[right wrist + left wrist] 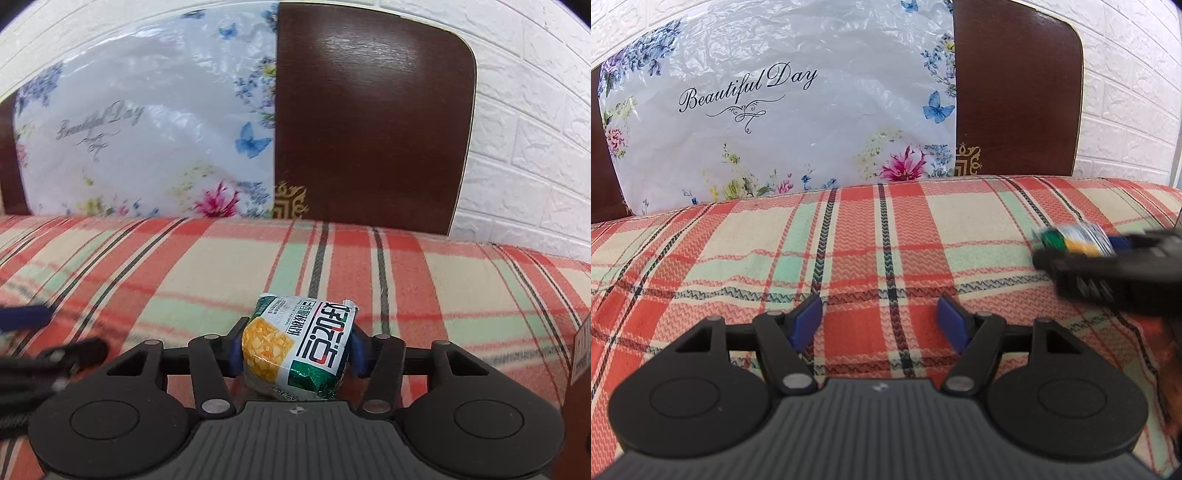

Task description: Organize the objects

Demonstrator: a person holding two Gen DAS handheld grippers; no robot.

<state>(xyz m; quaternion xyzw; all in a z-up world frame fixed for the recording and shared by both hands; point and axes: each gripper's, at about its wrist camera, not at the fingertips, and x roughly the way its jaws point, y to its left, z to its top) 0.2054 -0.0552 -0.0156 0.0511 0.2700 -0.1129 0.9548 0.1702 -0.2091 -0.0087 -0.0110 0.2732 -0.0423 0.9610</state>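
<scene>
- 2 grippers seen in total, 1 per hand.
- Left gripper (881,319): jaws spread apart, nothing between the 2 blue pads (807,321); only plaid cloth shows in the gap.
- Right gripper (295,349): pinched on 1 snack packet (297,349); both blue pads are pressed against the packet's sides, which bulge a bit.
- Snack packet: 1 counted. White/green wrapper w/ a yellow food photo and large printed characters; held just above the plaid cloth, lying sideways btwn the right fingers.
- Same packet is glimpsed in the left wrist view at the right edge (1075,240), blurred, inside the right gripper (1082,254).
- Left gripper is also glimpsed in the right wrist view, at the left edge (26,319), blurred; grippers near each other, not touching.
- Plaid cloth (849,240): 1, red/cream/mint checks w/ dark lines, covering the padded surface under both grippers.
- Floral plastic bag (775,110): 1, white, printed "Beautiful Day", w/ flowers and blue butterflies; propped upright behind the cloth, against the headboard.
- Headboard (369,129): 1 dark brown glossy panel w/ a gold ornament near its lower left; partly hidden by the bag.
- White brick-pattern wall (524,147) is seen behind and to the right.
- Brown item at the right edge (580,350): 1, too cropped to tell.
</scene>
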